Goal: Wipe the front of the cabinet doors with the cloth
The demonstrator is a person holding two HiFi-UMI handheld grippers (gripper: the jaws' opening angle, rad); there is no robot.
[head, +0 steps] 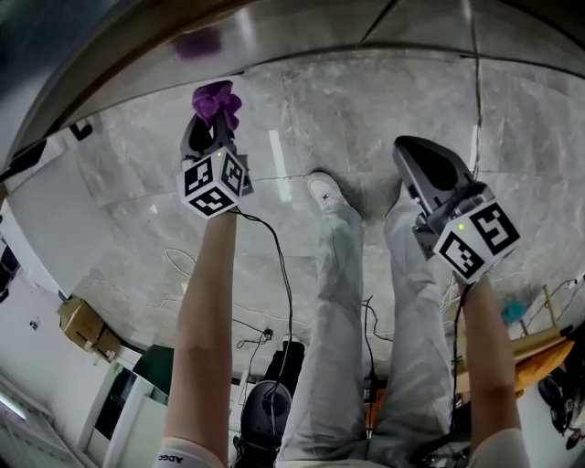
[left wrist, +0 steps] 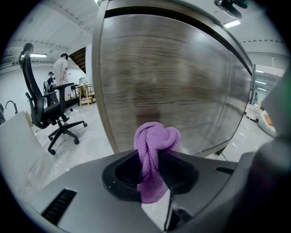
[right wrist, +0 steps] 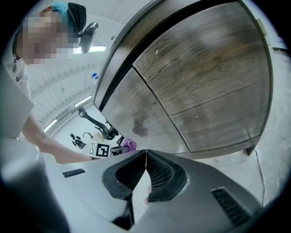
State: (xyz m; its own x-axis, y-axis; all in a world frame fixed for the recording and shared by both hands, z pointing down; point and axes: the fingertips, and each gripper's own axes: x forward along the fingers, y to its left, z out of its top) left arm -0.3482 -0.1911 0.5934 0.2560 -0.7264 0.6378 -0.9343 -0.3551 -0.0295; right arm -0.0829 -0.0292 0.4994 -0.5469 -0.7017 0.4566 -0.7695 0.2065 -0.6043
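A bunched purple cloth is clamped in my left gripper, sticking out past its tips toward the wood-grain cabinet door. From the head view the cloth and left gripper hang just short of the cabinet front, with a faint purple reflection on it. My right gripper is held off to the right, shut with nothing between its jaws. In the right gripper view the jaws meet tip to tip, and two cabinet doors fill the frame, with the cloth small at the left.
The floor is grey marble tile. My legs and a white shoe stand between the arms. A black office chair and people stand off to the left of the cabinet. Cables trail on the floor behind me.
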